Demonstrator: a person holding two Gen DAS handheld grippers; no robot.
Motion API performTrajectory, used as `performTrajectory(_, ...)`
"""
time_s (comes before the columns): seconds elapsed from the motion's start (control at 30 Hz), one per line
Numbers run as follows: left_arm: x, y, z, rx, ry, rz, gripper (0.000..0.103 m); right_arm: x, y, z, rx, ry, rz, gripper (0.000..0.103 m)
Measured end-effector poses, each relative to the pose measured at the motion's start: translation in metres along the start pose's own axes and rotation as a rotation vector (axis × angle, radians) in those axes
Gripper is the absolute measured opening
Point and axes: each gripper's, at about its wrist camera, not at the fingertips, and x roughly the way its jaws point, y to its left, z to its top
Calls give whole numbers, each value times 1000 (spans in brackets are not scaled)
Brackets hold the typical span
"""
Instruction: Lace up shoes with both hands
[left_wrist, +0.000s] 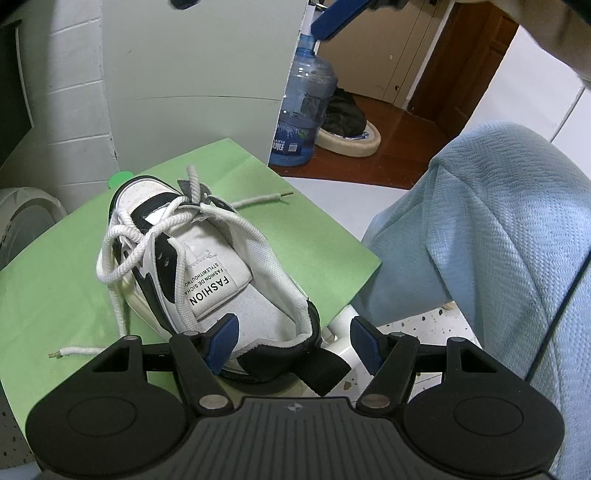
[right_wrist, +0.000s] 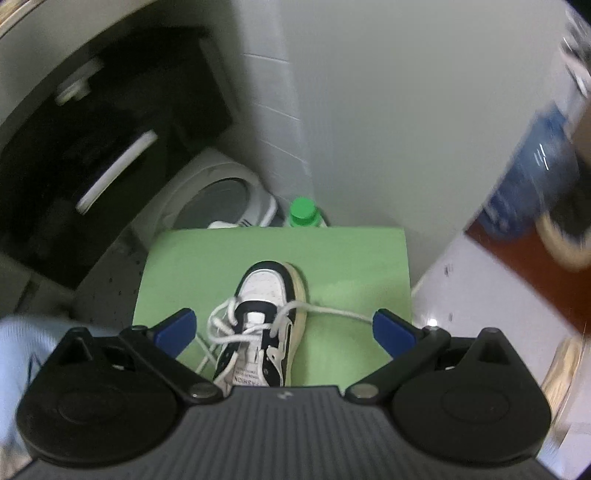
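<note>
Green mat bears the shoe, heel partly hidden behind the open, empty left claw.

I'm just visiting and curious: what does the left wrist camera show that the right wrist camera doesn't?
Only the left wrist view shows the shoe's heel opening, the frayed lace tip and a light blue trouser leg. Only the right wrist view shows the shoe's toe cap, a green bottle cap and a dark cabinet. Both show the sneaker, its loose white laces and the green mat.
</note>
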Motion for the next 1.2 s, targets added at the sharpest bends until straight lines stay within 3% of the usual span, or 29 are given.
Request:
performTrajectory(0.1,0,0,0,-1,0,-1,66,14,-8,11,49,43,72,103)
performTrajectory(0.47,0,0,0,2,0,0,66,44,-9,22,96,42,126,103)
performTrajectory(0.57,0,0,0,3,0,2,66,41,-11,14,127,-46,223,103)
performTrajectory(0.67,0,0,0,4,0,2,66,30,-25,-2,253,-226,355,103)
performTrajectory(0.7,0,0,0,4,-1,2,66,28,-27,2,262,-230,359,103)
performTrajectory(0.8,0,0,0,8,1,2,66,27,-26,20,200,-165,307,103)
performTrajectory(1.0,0,-1,0,12,1,7,66,22,-35,29,192,-149,224,103)
performTrajectory(1.2,0,-2,-1,13,1,8,66,5,-5,16,6,-205,-80,103)
